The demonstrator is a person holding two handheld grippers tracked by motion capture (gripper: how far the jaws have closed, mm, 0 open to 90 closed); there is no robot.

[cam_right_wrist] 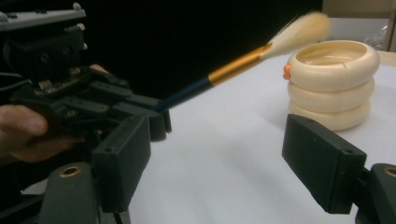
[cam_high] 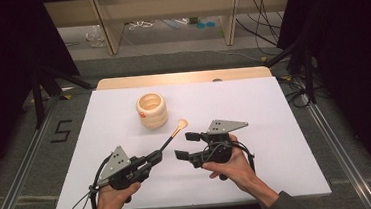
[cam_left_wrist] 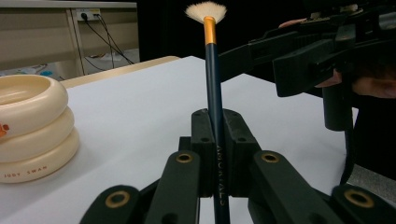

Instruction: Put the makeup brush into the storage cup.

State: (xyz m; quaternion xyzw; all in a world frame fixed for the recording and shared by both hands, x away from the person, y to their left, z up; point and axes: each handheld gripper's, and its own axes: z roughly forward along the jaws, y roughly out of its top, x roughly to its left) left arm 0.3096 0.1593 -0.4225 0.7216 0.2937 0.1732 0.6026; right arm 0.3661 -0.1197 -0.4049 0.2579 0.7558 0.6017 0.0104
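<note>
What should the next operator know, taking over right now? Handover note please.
Left gripper: shut on the dark-handled fan brush with a gold ferrule, bristles pointing up and away toward the pot.
Right gripper: open, nothing between its fingers, beside the brush.
Cream ribbed ceramic pot: upright on the white table, apart from the brush tip.
Done: brush picked up.
Left: probably bring the brush to the pot, or pass it to the right gripper; can't tell which.

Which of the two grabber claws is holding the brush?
The left gripper: its jaws are squeezed shut on the brush handle. The right gripper has open jaws with nothing between them.
</note>
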